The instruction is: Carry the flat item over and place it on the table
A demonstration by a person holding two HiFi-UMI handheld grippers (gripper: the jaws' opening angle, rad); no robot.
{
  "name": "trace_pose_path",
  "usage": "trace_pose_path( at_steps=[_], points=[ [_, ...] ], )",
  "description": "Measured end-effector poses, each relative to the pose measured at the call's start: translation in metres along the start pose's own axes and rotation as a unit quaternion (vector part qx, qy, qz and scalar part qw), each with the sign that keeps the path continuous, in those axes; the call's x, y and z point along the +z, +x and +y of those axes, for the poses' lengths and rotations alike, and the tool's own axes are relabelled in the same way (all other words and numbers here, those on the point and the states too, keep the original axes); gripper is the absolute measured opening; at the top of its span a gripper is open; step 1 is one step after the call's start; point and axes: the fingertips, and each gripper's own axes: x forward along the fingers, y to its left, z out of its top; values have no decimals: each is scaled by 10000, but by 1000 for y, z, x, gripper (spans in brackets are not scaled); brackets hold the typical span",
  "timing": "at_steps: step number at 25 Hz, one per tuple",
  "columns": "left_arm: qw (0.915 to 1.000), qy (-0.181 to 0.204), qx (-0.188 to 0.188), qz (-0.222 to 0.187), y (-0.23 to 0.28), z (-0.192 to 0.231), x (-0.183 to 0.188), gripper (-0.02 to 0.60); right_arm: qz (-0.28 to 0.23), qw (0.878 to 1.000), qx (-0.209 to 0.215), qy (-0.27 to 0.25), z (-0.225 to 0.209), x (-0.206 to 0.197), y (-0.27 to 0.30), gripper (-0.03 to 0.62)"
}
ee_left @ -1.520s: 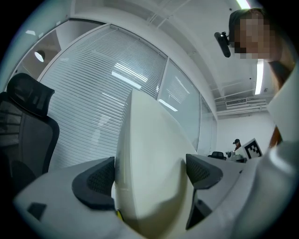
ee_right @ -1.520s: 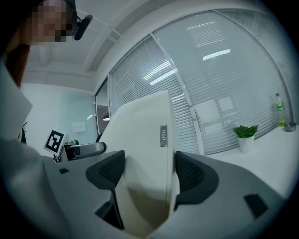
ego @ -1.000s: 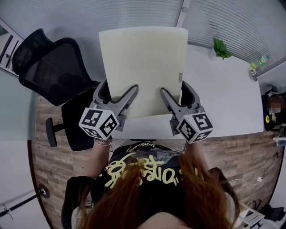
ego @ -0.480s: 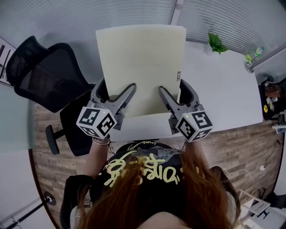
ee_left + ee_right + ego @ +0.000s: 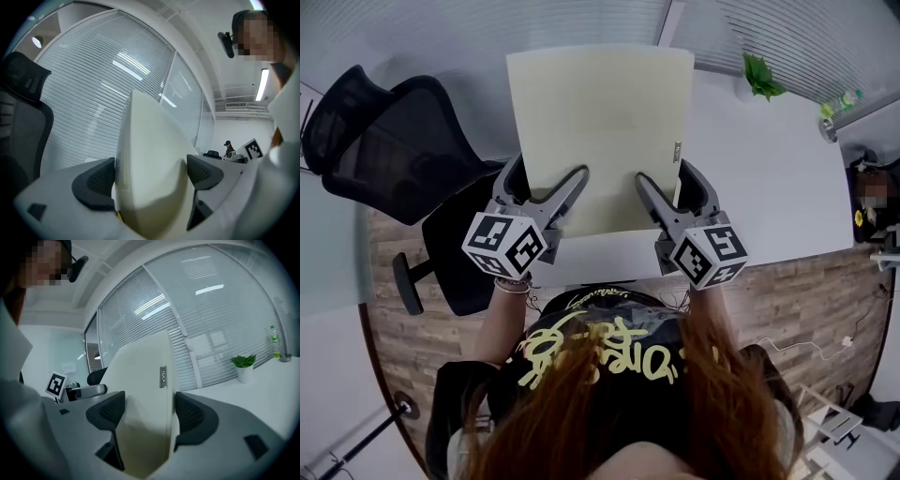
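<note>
At far left of the head view: black mesh office chair (image 5: 394, 150), beside the table's left end, on wood-pattern flooring (image 5: 384, 281).

Left gripper (image 5: 546, 178): jaws clamped on the near left corner of the flat item, one jaw at the item's left edge and the other lying over its face. In the left gripper view, the cream sheet fills the gap between the two dark pads (image 5: 96, 180).

Flat item (image 5: 600, 122): pale cream rectangular panel, held by its near edge between both grippers. It extends away from the person over the left part of the table. A small metal tag (image 5: 678, 150) sits on its right edge. Whether its underside touches the tabletop cannot be told.

Right gripper (image 5: 667, 178): jaws pinching the near right corner of the item, just below the tag. The right gripper view shows both pads (image 5: 190, 413) pressed against the sheet.

Table (image 5: 769, 187): white top, bare to the right of the item.

Potted plant (image 5: 761, 75): green, at the table's far edge, well apart from the item.

Bottle (image 5: 844, 101): at the far right corner.
</note>
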Motion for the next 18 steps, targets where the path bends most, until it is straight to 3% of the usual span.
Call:
trace_pose_path(
  at_steps=[18],
  points=[
    [9989,-205,107,399,7,28,-52,472,576,9980,-203,148,-10,-53,17,336]
  ],
)
